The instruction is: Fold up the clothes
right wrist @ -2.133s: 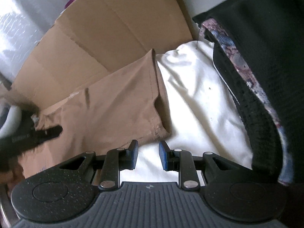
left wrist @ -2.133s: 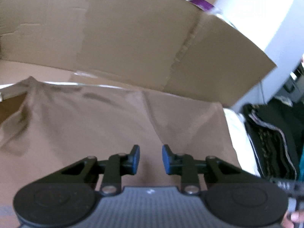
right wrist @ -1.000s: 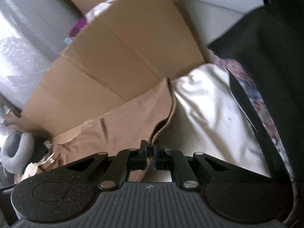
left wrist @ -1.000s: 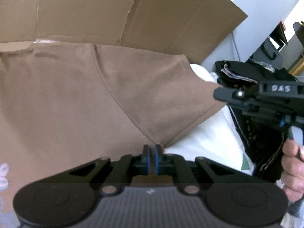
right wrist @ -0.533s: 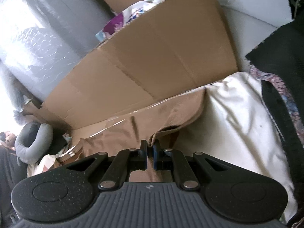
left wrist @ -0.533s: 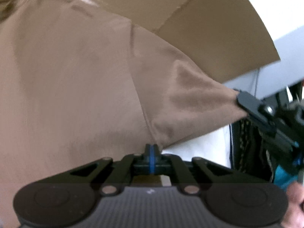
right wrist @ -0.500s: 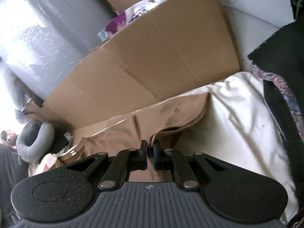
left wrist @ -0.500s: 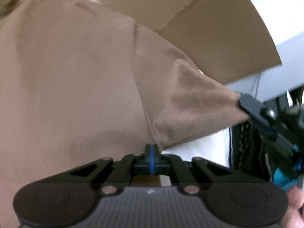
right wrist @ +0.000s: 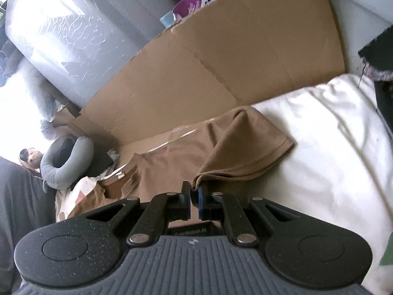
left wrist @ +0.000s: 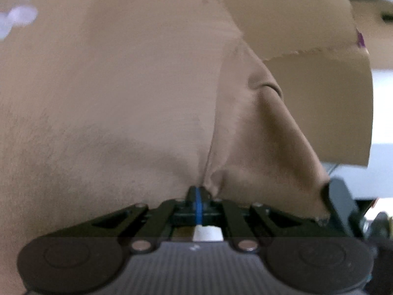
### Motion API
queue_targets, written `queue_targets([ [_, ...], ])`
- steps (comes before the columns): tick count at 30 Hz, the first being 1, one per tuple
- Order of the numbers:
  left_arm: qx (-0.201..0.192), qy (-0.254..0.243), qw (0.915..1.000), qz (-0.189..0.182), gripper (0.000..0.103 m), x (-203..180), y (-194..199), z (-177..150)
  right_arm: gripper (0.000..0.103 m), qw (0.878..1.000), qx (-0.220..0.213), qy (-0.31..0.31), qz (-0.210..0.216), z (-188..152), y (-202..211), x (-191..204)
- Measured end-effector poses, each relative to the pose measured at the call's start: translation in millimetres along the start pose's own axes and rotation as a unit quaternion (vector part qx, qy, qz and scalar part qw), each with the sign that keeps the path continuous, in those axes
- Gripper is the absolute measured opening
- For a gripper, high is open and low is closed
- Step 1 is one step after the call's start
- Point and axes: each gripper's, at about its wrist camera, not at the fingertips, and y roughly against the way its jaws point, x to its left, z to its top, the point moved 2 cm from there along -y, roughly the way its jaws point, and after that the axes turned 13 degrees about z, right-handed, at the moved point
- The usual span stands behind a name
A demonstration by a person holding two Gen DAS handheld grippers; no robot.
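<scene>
A brown T-shirt (left wrist: 127,103) fills most of the left wrist view, lifted and stretched. My left gripper (left wrist: 197,193) is shut on its edge at the seam under the sleeve. In the right wrist view the same brown T-shirt (right wrist: 248,145) lies folded back over itself, and my right gripper (right wrist: 194,191) is shut on the sleeve's hem corner. The right gripper (left wrist: 340,204) also shows at the right of the left wrist view, holding the sleeve's tip.
A flattened cardboard sheet (right wrist: 221,61) stands behind the shirt. A white cushion (right wrist: 331,152) lies to the right, with dark clothes (right wrist: 378,46) beyond it. A grey neck pillow (right wrist: 68,162) and a plastic-wrapped grey mattress (right wrist: 73,29) sit at the left.
Both grippers closed on the shirt. The left one has rolled and sunk, so the cloth now fills its view. The right one has carried the sleeve leftward, folding it over.
</scene>
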Motion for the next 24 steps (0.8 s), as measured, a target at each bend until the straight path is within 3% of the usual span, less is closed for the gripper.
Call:
queue_targets([
  [5, 0.015, 0.013, 0.9998, 0.001, 0.002, 0.0, -1.6, 2.7, 0.003, 1.0, 0.007, -0.015, 0.011, -7.4, -2.8, 1.5],
  [9, 0.063, 0.015, 0.9978, -0.015, 0.006, 10.1, 3.1, 19.6, 0.006, 1.0, 0.002, -0.016, 0.014, -12.1, -3.1, 0.6],
  [10, 0.059, 0.01, 0.9981, -0.012, 0.009, 13.1, 12.4, 26.7, 0.006, 1.0, -0.001, -0.017, 0.014, -13.3, -3.1, 0.1],
  [12, 0.05, -0.002, 0.9988, -0.002, 0.035, 18.2, 31.8, 41.1, 0.007, 1.0, 0.004, -0.023, 0.019, -17.9, -5.9, 0.6],
  [14, 0.023, -0.029, 0.9991, 0.02, 0.052, 17.3, 56.5, 57.0, 0.008, 0.999, 0.015, -0.017, 0.022, -23.9, -9.8, 4.8],
  [16, 0.004, -0.057, 0.9975, 0.043, 0.053, 14.3, 75.8, 70.0, 0.011, 0.999, 0.028, -0.004, 0.025, -29.7, -12.9, 10.8],
  [18, -0.011, -0.078, 0.9952, 0.058, 0.054, 10.6, 90.8, 80.0, 0.032, 0.999, 0.031, 0.004, 0.027, -34.2, -12.7, 14.5],
  [19, -0.018, -0.09, 0.9938, 0.063, 0.055, 8.0, 95.9, 83.6, 0.035, 0.999, 0.03, 0.008, 0.026, -35.6, -11.4, 14.9],
  [24, -0.051, -0.18, 0.979, 0.08, 0.06, -5.4, 105.3, 75.0, 0.037, 0.999, 0.033, 0.031, -0.005, -37.5, -7.0, 9.5],
])
